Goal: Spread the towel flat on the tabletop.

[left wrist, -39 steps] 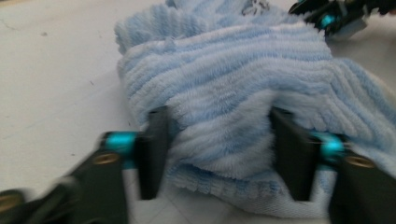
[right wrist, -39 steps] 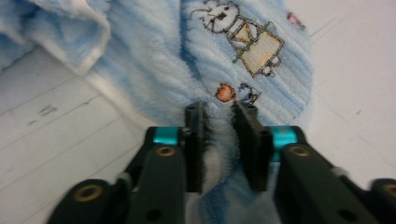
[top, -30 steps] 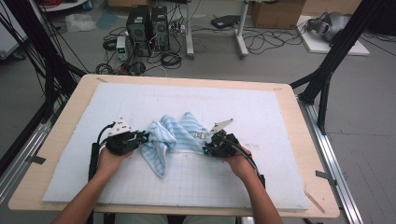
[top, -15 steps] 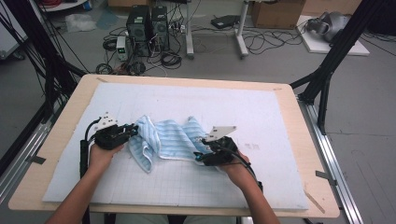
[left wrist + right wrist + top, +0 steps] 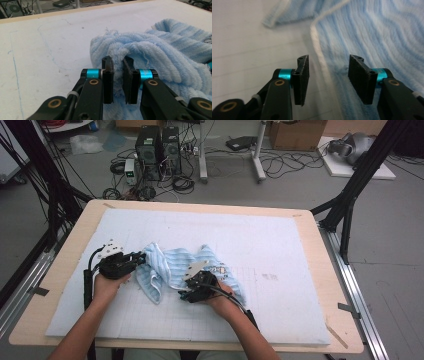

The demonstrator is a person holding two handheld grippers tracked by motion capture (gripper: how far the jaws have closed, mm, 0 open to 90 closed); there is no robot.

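On the white mat point(image 5: 280, 245) covering the desk point(image 5: 70, 250), seen from the high view, one crumpled blue striped towel point(image 5: 170, 267) is lying left of the middle, between two hands. The left gripper point(image 5: 140, 259) is meeting the towel's left edge, while the right gripper point(image 5: 186, 290) is sitting at its near edge, low over the cloth. On the floor beyond the desk, two black computer towers point(image 5: 159, 142) are standing side by side among cables.

Along the left gripper view, the left gripper point(image 5: 117, 66) is pinching a thick fold of the towel point(image 5: 160, 52), its two jaws pressing the pile from both sides, with the mat point(image 5: 50, 45) lying bare to the left.

Along the right gripper view, the right gripper point(image 5: 328, 62) is holding its two jaws spread, having just been closing, with the towel's point(image 5: 377, 32) white hemmed edge running between them; the picture is blurred, but the pads are apparently not pressing on it.
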